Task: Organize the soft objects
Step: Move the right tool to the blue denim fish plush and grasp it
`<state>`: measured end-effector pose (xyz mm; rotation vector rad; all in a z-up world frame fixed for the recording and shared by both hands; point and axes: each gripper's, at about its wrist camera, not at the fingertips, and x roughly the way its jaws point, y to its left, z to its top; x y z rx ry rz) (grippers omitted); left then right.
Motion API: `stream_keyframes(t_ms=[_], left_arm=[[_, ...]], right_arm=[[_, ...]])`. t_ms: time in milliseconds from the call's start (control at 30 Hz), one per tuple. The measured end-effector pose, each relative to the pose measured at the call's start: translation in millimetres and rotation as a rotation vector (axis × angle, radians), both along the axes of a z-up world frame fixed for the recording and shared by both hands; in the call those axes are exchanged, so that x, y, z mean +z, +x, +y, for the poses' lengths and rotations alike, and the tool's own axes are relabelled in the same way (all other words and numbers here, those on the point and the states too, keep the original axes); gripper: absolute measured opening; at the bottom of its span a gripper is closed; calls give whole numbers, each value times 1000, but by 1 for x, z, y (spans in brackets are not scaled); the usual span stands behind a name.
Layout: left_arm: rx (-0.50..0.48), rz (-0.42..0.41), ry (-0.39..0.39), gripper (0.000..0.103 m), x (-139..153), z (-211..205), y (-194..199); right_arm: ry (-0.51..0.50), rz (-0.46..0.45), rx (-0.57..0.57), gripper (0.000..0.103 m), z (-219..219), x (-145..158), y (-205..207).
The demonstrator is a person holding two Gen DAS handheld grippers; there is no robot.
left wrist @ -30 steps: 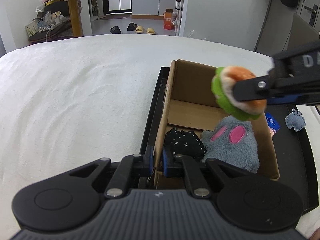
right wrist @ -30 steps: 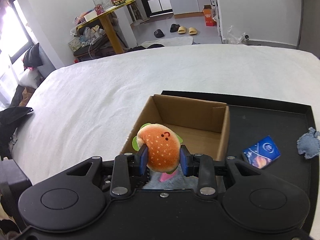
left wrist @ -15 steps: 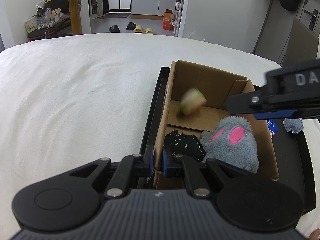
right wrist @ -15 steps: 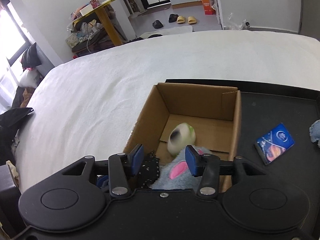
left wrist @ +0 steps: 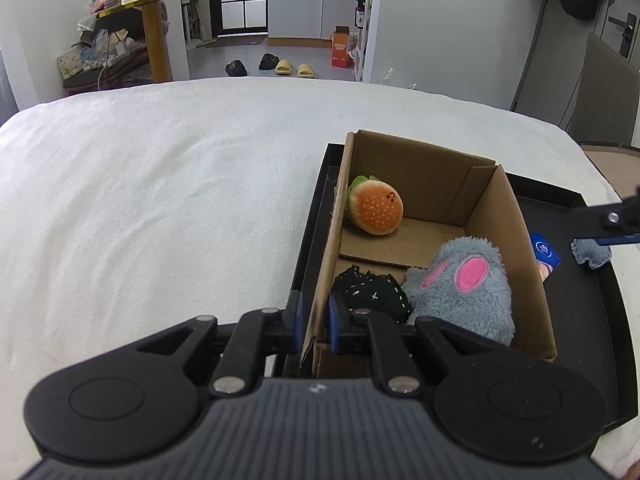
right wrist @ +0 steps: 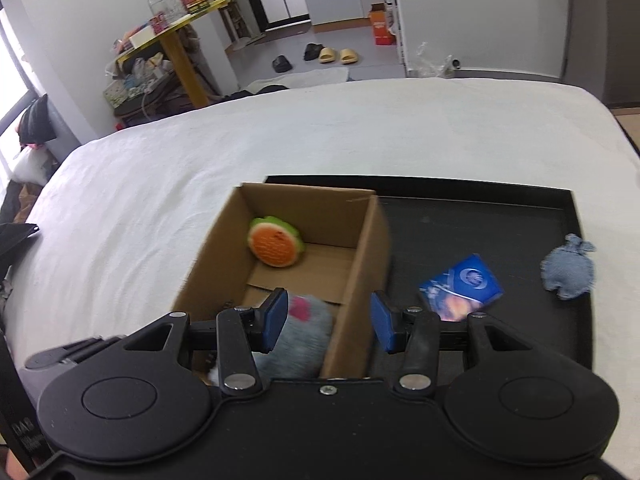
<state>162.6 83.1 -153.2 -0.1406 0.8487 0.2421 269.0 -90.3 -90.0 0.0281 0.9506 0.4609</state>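
Note:
A cardboard box (left wrist: 516, 240) (right wrist: 360, 248) stands on a black tray (left wrist: 592, 320) (right wrist: 480, 216). Inside lie a plush burger (left wrist: 375, 210) (right wrist: 275, 242) at the far left corner, a grey plush with pink ears (left wrist: 464, 284) (right wrist: 298, 332) and a black stitched plush (left wrist: 372, 294). My left gripper (left wrist: 312, 326) is shut on the box's near left wall. My right gripper (right wrist: 326, 320) is open and empty above the box's right wall; it also shows in the left wrist view (left wrist: 608, 220). A blue denim plush (right wrist: 568, 272) (left wrist: 592, 250) lies on the tray at the right.
A blue packet (right wrist: 460, 286) (left wrist: 545, 252) lies on the tray beside the box. The tray sits on a white bed (left wrist: 160, 200). Beyond the bed are a yellow table (right wrist: 176, 40), slippers (left wrist: 290, 68) and a wall.
My right gripper opened and let go of the plush burger, which dropped into the box's far left corner. The right gripper then moved right. The left gripper has kept its hold.

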Motion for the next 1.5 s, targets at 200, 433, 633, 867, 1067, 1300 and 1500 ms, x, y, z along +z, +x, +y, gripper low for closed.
stream_keyframes(t_ms=[200, 433, 633, 867, 1067, 1300, 1500], left_arm=[[-7, 12, 34, 15, 4, -7, 1], [-3, 25, 54, 33, 8, -10, 3], [4, 31, 81, 45, 12, -14, 5], [21, 38, 118, 52, 17, -17, 11], [22, 32, 152, 69, 19, -20, 15], [22, 23, 204, 82, 22, -27, 23], [47, 29, 216, 82, 23, -31, 28]], right_arm=[[-5, -8, -27, 46, -28, -4, 1], [-12, -37, -54, 53, -60, -11, 5], [1, -26, -91, 53, -92, -23, 13], [6, -31, -122, 55, -121, -27, 29], [99, -43, -196, 58, -148, -41, 40], [120, -86, -219, 61, -164, -51, 51], [45, -156, -236, 62, -160, -62, 65]])
